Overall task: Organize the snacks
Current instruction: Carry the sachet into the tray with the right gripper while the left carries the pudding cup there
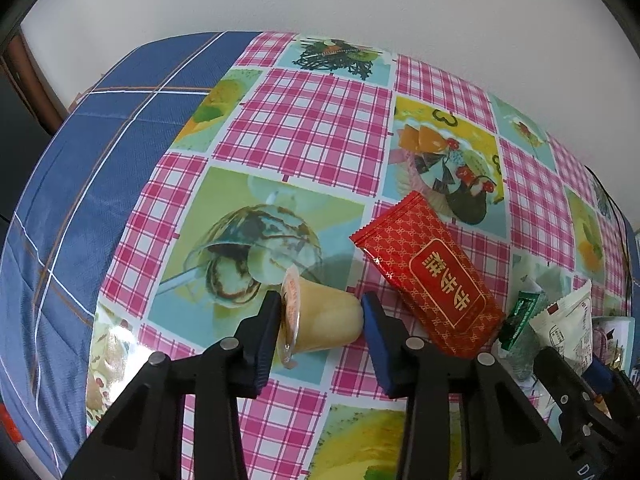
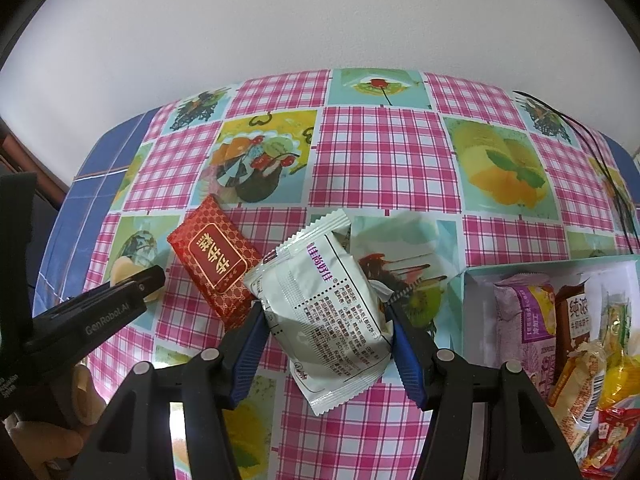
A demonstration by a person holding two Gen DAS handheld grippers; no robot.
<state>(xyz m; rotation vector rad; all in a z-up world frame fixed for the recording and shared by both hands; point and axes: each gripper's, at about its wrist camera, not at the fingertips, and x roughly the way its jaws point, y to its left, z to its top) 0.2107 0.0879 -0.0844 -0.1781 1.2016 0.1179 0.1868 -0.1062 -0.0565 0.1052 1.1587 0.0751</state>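
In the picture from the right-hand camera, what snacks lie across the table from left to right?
Yellow jelly cup → red packet → white packet held in the right tongs → box of snacks.

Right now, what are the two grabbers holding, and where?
The left gripper pinches the jelly cup lid to base. The right gripper squeezes the white snack packet by its sides.

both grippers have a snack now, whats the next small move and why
Probably lift the right gripper and carry its white packet to the box beside it, which already holds other snacks. The left gripper is clamped on the jelly cup, lying on its side, and can follow.
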